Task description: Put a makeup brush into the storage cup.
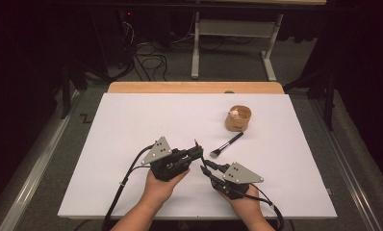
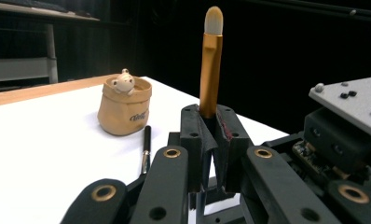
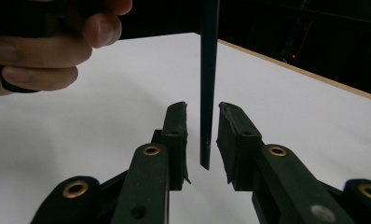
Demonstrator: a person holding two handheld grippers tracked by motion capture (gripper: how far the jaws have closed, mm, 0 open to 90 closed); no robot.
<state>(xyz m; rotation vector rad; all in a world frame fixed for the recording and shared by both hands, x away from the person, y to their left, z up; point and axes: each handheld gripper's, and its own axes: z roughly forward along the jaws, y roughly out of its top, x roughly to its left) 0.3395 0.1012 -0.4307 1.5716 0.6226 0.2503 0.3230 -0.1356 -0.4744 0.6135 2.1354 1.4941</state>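
Observation:
My left gripper (image 1: pixel 197 148) (image 2: pixel 210 116) is shut on a small brush (image 2: pixel 210 70) with a gold ferrule and a pale tip, which stands upright out of the jaws. The brush's dark handle (image 3: pixel 208 70) hangs down between the jaws of my right gripper (image 1: pixel 204 168) (image 3: pixel 203 110). Those jaws stand open, with a gap on each side of the handle. Both grippers meet near the front middle of the white board (image 1: pixel 132 125). The hand (image 3: pixel 39 42) on the left gripper appears at the upper left of the right gripper view.
A tan pouch-shaped cup (image 1: pixel 238 118) (image 2: pixel 125 106) with a small bear figure in it stands at the right back. A black brush (image 1: pixel 226 146) (image 2: pixel 146 147) lies on the board between the cup and the grippers. The wooden table edge (image 1: pixel 194 87) runs behind the board.

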